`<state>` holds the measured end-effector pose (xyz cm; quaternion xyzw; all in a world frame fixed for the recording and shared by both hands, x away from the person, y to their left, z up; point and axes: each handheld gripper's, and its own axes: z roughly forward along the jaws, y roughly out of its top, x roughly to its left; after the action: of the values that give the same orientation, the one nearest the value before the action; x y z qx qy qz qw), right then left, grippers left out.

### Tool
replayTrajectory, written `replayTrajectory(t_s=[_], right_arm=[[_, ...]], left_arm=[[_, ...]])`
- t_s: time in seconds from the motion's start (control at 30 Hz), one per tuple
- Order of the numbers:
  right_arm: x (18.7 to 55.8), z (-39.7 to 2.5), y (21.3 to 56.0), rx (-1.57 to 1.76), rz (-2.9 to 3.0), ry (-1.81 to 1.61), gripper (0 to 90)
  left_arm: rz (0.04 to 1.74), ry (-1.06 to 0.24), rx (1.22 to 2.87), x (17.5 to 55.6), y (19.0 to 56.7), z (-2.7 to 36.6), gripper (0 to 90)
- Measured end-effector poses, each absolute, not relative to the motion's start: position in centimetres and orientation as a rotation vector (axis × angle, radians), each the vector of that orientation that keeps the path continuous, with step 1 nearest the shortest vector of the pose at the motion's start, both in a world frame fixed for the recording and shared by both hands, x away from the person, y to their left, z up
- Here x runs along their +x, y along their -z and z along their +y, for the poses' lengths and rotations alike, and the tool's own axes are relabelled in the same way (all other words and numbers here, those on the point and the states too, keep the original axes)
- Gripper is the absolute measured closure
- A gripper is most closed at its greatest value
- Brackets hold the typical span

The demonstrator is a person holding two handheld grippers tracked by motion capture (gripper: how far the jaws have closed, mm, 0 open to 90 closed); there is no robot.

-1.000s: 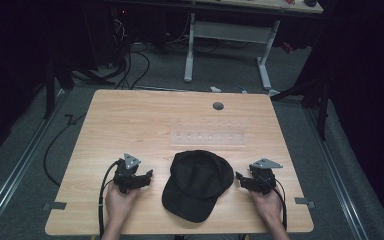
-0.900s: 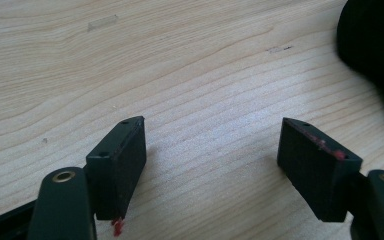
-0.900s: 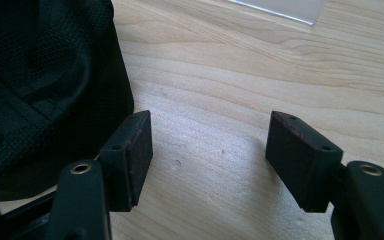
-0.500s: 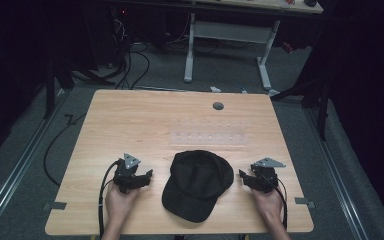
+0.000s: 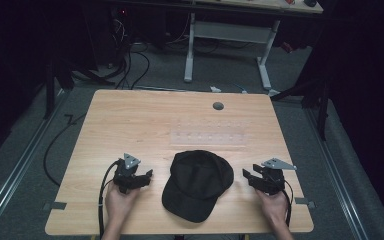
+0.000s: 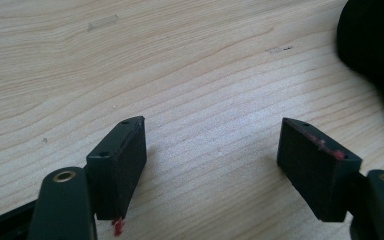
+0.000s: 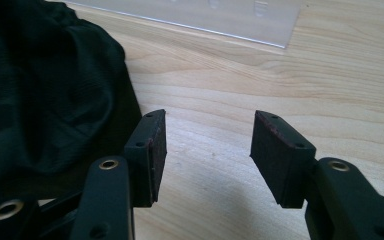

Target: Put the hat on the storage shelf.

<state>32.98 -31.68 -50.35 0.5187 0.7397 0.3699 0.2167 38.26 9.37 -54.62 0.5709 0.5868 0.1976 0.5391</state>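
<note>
A black baseball cap (image 5: 197, 182) lies on the wooden table (image 5: 130, 125) near its front edge, brim toward the person. My left gripper (image 5: 146, 176) rests to the cap's left, open, with bare wood between its jaws (image 6: 212, 150). The cap's edge (image 6: 375, 45) shows at the upper right of the left gripper view. My right gripper (image 5: 246, 175) sits just right of the cap, open and empty (image 7: 207, 145). The cap's fabric (image 7: 45, 95) lies beside its left jaw in the right gripper view.
A clear plastic strip (image 5: 211, 131) lies flat behind the cap, and its edge (image 7: 205, 15) shows ahead of the right gripper. A small dark round grommet (image 5: 218, 105) sits near the table's far edge. Cables and desk legs stand on the floor beyond.
The right gripper has shifted slightly toward the front edge. The left gripper and the cap have stayed in place.
</note>
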Motion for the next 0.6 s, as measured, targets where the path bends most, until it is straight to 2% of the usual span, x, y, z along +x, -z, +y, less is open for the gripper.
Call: replayTrajectory(t_s=[0.6], right_arm=[[31.6, -30.0, 48.3, 1.414, 2.088, -1.13, 46.4]], left_arm=[[1.402, -0.469, 1.351, 38.3, 54.6, 9.4, 27.5]])
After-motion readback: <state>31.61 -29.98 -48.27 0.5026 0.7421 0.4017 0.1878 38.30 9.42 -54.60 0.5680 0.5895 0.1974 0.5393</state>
